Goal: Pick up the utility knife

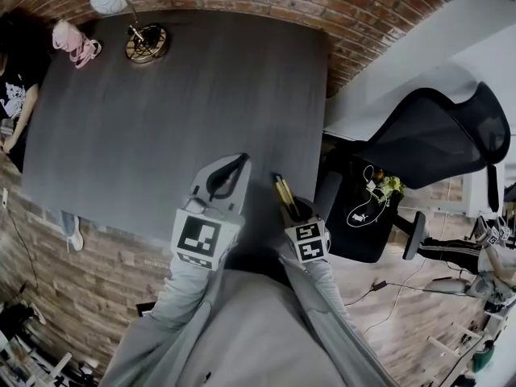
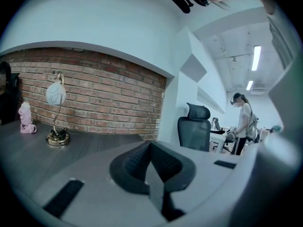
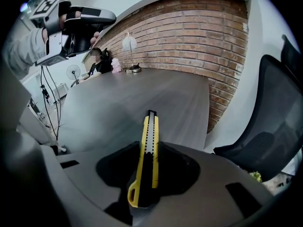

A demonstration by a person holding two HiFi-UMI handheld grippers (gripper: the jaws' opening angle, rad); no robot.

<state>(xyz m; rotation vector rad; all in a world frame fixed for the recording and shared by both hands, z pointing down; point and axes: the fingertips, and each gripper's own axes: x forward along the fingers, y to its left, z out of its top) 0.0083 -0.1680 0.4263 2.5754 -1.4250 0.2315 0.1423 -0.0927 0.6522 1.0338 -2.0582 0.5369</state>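
The right claw [image 3: 149, 143] pinches the yellow utility knife [image 3: 147, 167] above the near edge of the grey table [image 3: 123, 98], blade end pointing straight out along its jaws; the left claw [image 2: 151, 150], pressed together and empty, hovers alongside.

wide open tabletop [image 1: 161, 119] ahead; lamp [image 1: 145, 43], pink bundle [image 1: 74, 43] far left corner; office chair [image 1: 435, 143] right.

One yellow plastic utility knife [image 3: 147, 160]. Two grey hand-held grippers: left gripper [image 1: 228, 176], right gripper [image 1: 285, 200]. One dark grey table [image 1: 161, 111], one brass-footed lamp with white globe [image 1: 147, 43], one pink bundle [image 1: 72, 40], one black mesh office chair [image 1: 435, 135].
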